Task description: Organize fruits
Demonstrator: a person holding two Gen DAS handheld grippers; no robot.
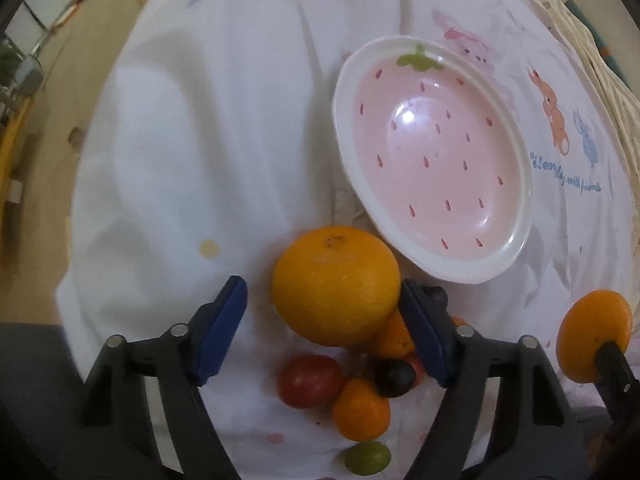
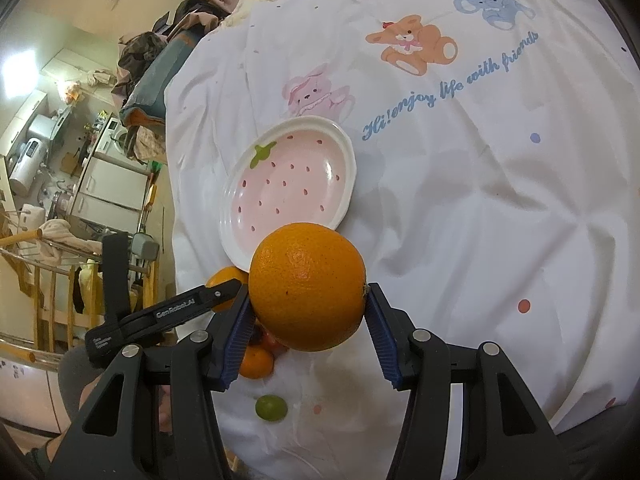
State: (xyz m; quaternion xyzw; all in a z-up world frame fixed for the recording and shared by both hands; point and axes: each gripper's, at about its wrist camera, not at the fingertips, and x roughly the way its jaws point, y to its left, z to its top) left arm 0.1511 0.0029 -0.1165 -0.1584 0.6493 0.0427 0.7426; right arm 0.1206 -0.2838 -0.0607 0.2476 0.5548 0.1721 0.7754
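A large orange (image 1: 336,284) lies on the white cloth, just below a pink strawberry-patterned plate (image 1: 436,160) that holds nothing. My left gripper (image 1: 320,284) points down over it, open, with the orange between its blue pads. The left pad stands clear of the peel and the right pad is at its side. Behind the orange lie a red tomato (image 1: 310,380), a small orange (image 1: 360,408), a dark grape (image 1: 394,376) and a green grape (image 1: 368,456). My right gripper (image 2: 309,290) is shut on a second large orange (image 2: 308,286), held above the cloth near the plate (image 2: 288,188).
The white cloth (image 2: 460,220) carries cartoon animals and blue lettering. A woven mat (image 1: 612,92) borders it on the right of the left wrist view. Beyond the cloth's left edge the floor (image 1: 48,128) drops away. Clothes, cabinets and a wooden rail (image 2: 24,240) stand there.
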